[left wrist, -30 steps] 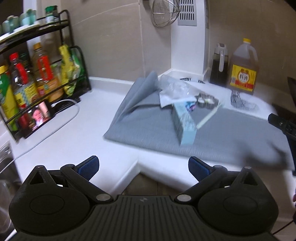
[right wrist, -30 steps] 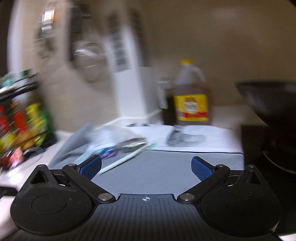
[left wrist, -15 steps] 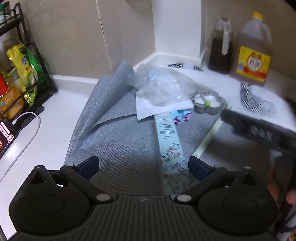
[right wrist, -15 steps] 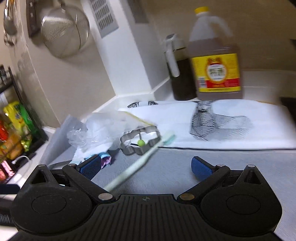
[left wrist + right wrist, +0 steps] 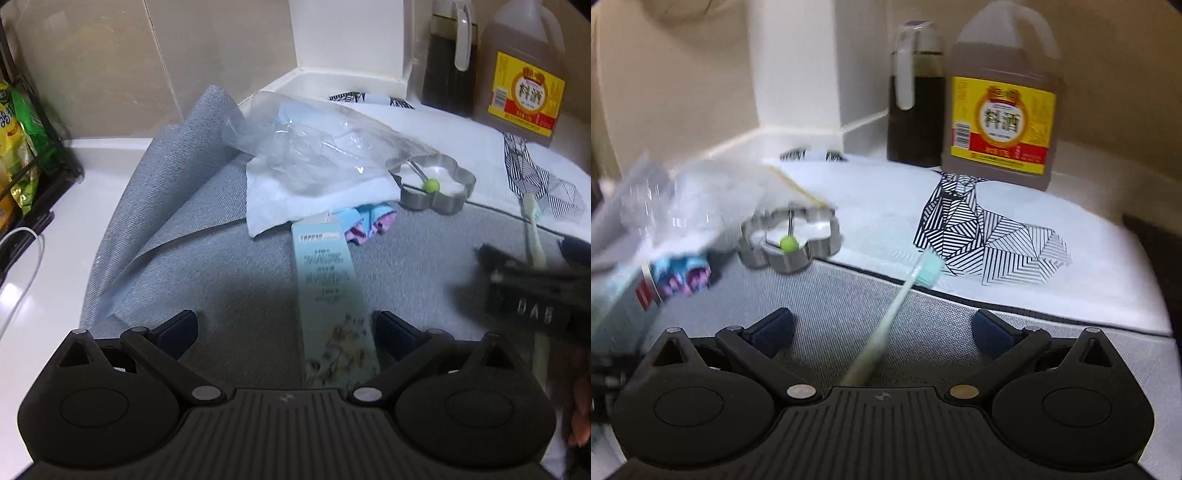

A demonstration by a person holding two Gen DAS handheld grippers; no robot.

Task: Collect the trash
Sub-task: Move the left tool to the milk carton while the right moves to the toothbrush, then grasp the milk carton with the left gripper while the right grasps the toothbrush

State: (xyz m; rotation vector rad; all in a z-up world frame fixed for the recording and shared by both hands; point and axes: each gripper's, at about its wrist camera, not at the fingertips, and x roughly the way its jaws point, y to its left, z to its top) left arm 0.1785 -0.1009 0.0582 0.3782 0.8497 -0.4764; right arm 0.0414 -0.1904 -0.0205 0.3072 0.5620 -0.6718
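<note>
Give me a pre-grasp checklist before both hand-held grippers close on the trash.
1. Left hand-held gripper open: ok.
2. Long pale-blue carton between the left fingers: ok, near the right one.
3. Right hand-held gripper open: ok.
4. Toothbrush handle between the right fingers: ok.
5. Metal flower-shaped mould clear of both: ok.
6. Clear plastic bag off the carton: cannot tell; the tissue overlaps its far end.

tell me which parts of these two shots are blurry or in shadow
Left wrist view: the right gripper at the right edge is motion-smeared, and shadow darkens the grey mat near the long paper box. Right wrist view: the plastic bag and box at the left are smeared; the yellow-labelled jug is fairly sharp.
</note>
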